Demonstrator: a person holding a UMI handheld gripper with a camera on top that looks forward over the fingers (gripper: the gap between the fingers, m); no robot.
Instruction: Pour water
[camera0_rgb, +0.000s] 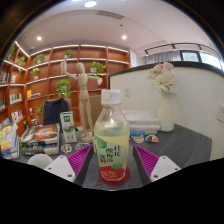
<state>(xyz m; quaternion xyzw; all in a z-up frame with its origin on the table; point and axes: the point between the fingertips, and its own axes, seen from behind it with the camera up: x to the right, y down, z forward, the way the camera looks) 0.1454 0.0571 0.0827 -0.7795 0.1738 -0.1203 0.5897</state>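
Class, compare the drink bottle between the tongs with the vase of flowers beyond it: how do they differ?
The bottle is clear plastic with a white cap and a green-and-red label; the vase is plain white and open-topped. The bottle stands between the tongs; the vase stands beyond them, holding pale pink flowers. Both stand upright on the dark table.
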